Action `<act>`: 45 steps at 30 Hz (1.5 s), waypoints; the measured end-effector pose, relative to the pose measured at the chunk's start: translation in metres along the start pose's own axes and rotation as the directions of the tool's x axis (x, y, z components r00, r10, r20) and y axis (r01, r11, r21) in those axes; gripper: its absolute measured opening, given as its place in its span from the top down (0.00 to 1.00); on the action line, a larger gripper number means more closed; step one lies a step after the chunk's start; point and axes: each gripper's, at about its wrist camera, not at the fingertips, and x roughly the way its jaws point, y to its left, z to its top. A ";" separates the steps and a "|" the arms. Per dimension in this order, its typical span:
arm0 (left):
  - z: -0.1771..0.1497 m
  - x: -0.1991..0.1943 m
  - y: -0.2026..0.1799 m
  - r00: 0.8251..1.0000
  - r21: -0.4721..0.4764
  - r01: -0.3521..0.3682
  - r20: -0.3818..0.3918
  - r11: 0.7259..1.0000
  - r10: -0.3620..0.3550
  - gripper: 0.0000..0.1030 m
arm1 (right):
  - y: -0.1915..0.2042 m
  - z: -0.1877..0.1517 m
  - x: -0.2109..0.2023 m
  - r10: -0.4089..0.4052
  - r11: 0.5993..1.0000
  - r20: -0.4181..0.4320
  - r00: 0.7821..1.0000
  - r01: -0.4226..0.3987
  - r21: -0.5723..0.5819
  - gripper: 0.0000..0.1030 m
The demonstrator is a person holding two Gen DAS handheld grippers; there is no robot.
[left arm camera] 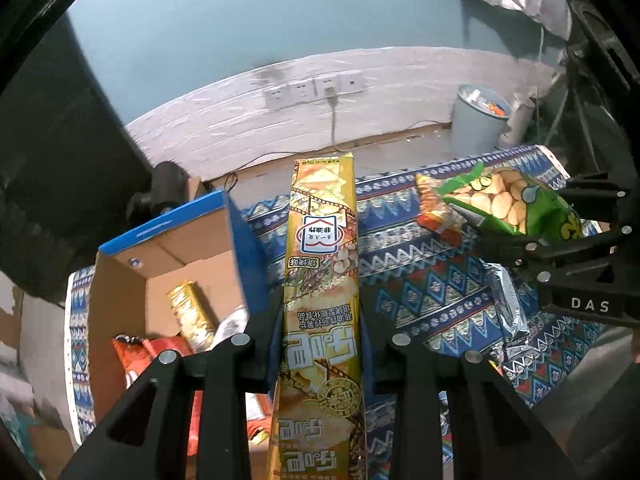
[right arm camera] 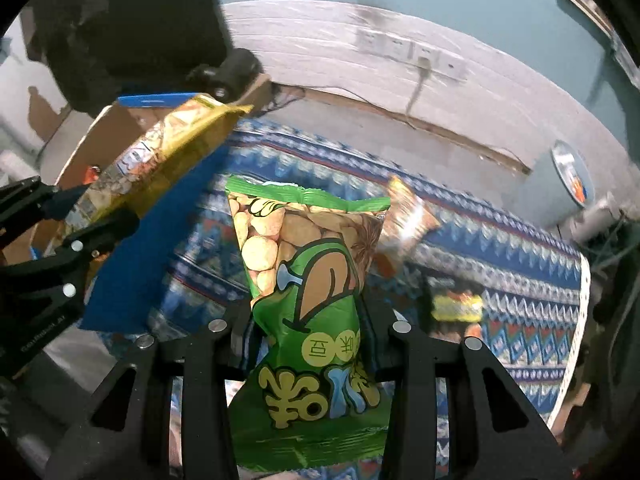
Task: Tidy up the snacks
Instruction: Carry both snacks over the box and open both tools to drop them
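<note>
Right now each gripper carries one snack above the desk (left arm camera: 420, 264), which is covered by a cloth patterned in blue, red and white. The left gripper (left arm camera: 320, 344) has its jaws clenched on a long gold chip box (left arm camera: 320, 264), which stands between the fingers and points away from the camera toward the wall. Seen from the right wrist camera, the same gold chip box (right arm camera: 160, 160) slants up to the right, held in the left gripper (right arm camera: 80, 216) at the picture's left edge. The right gripper (right arm camera: 308, 332) has its jaws clenched on a green snack bag (right arm camera: 308, 280), pinched in at its waist, with its sealed top edge pointing away from the camera. In the left wrist view that green snack bag (left arm camera: 508, 204) sits in the right gripper (left arm camera: 496, 236) at the right side. A cardboard box (left arm camera: 120, 280) with a blue rim stands open at the left end of the desk; inside it lie an orange packet (left arm camera: 160, 354) and another gold packet (left arm camera: 192, 312). On the cloth, an orange snack packet (left arm camera: 436, 212) lies just behind the green bag, and a silver foil packet (left arm camera: 508, 300) lies below the right gripper. A small yellow packet (right arm camera: 456, 306) shows blurred on the cloth in the right wrist view. Beyond the desk a grey bin (left arm camera: 476, 120) stands near the wall, below a row of wall sockets (left arm camera: 312, 88).
</note>
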 end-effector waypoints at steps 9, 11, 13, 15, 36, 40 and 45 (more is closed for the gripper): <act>-0.015 -0.013 0.053 0.999 -0.085 -0.042 0.023 0.995 0.044 0.69 | 0.052 0.029 0.011 0.046 0.997 -0.009 0.999 -0.046 -0.068 0.62; -0.020 -0.014 0.067 0.999 -0.113 -0.045 0.020 0.993 0.047 0.69 | 0.066 0.036 0.016 0.060 0.995 -0.016 0.998 -0.061 -0.083 0.62; -0.026 -0.015 0.082 0.998 -0.141 -0.056 0.017 0.988 0.059 0.69 | 0.081 0.043 0.021 0.073 0.992 -0.023 0.997 -0.075 -0.099 0.62; -0.031 -0.015 0.095 0.998 -0.162 -0.064 0.015 0.985 0.067 0.69 | 0.091 0.048 0.026 0.085 0.990 -0.029 0.996 -0.088 -0.111 0.62; -0.080 0.001 0.180 0.989 -0.295 -0.146 -0.067 0.944 0.132 0.68 | 0.199 0.089 0.080 0.129 0.963 -0.116 0.985 -0.152 -0.225 0.61; -0.084 0.004 0.187 0.984 -0.313 -0.177 -0.089 0.933 0.157 0.67 | 0.202 0.088 0.082 0.130 0.964 -0.117 0.985 -0.153 -0.218 0.52; -0.083 0.002 0.191 0.981 -0.330 -0.191 -0.090 0.924 0.170 0.43 | 0.195 0.088 0.077 0.120 0.967 -0.106 0.987 -0.140 -0.211 0.46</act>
